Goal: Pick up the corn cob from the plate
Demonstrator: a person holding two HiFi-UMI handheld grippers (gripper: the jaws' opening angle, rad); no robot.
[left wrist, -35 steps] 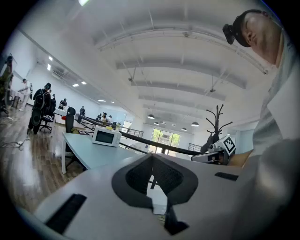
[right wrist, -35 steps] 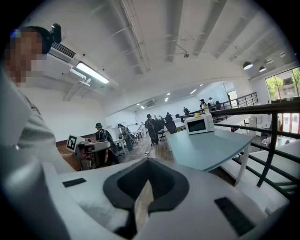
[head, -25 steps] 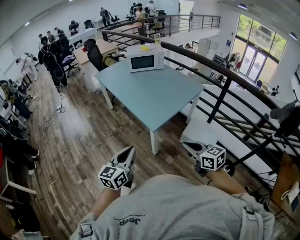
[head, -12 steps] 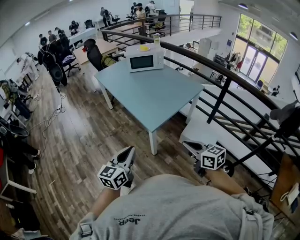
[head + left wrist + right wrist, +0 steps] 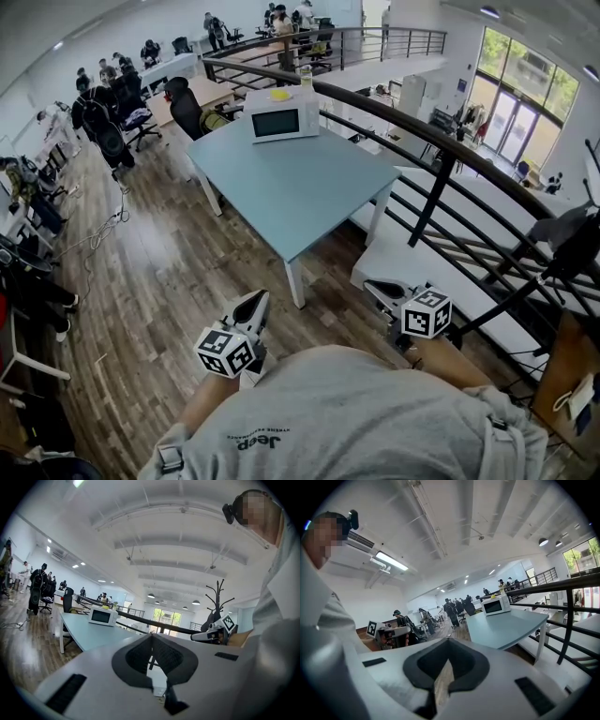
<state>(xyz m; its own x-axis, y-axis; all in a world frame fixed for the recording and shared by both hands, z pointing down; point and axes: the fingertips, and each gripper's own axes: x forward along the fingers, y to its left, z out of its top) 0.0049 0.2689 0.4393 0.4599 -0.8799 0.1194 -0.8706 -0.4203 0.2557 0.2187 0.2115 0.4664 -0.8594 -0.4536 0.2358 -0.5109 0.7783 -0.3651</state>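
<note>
I am holding my left gripper (image 5: 253, 305) and right gripper (image 5: 375, 290) shut, both empty. A table (image 5: 309, 192) bearing a microwave (image 5: 281, 120) is standing ahead of them, with a railing (image 5: 437, 192) running beside the right one.

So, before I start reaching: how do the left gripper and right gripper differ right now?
The left gripper hangs over the wooden floor; the right gripper over the white ledge by the railing. The left points nearly straight ahead; the right angles more inward. Both are shut, empty, and short of the table.
</note>
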